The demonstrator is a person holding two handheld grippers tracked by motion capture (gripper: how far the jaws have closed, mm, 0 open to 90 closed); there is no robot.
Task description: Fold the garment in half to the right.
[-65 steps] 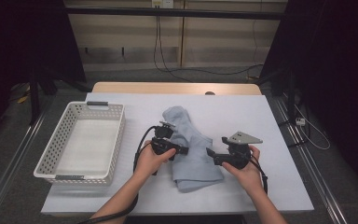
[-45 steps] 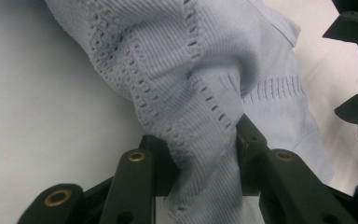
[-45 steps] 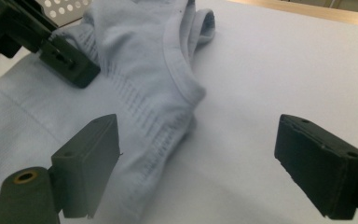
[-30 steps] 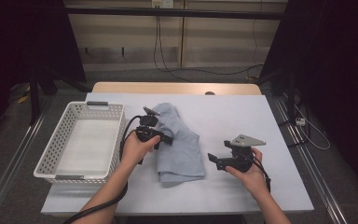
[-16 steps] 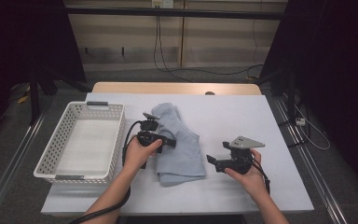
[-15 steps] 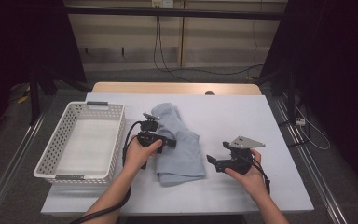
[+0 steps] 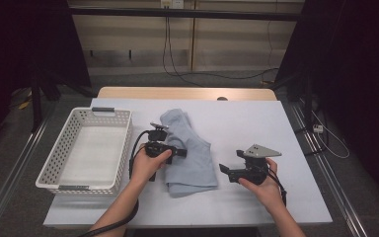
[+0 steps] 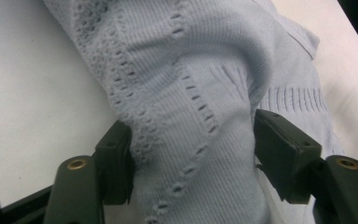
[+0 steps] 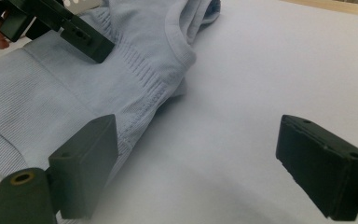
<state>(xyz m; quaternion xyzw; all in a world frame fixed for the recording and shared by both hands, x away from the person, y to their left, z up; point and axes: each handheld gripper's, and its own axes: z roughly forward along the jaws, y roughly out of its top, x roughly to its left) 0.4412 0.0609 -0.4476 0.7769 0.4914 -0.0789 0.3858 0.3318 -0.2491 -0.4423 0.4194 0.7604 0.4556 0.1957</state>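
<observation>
We see the cloth (image 7: 188,153), a pale blue knit garment, lying folded and rumpled on the white table (image 7: 256,118), just right of the basket (image 7: 86,148) and touching neither its wall nor the table's edges. In the left gripper view the cloth (image 8: 200,93) shows ribbed bands and rows of small eyelets, with a raised fold running between the jaws.

Our left gripper (image 7: 177,152) rests on the cloth's left side, between the basket and the cloth's middle. Its jaws have just been opening; they now stand apart with the fold between them, the left pad against the knit, the right pad just clear of it, so we read no clamp on the fabric.

Our right gripper (image 7: 224,171) is right of the cloth, near its lower right corner, jaws wide apart with bare table between them. In the right gripper view one of its jaws sits just beside the cloth's hem (image 9: 135,126).

The basket stands at the table's left edge, well apart from the right gripper.
</observation>
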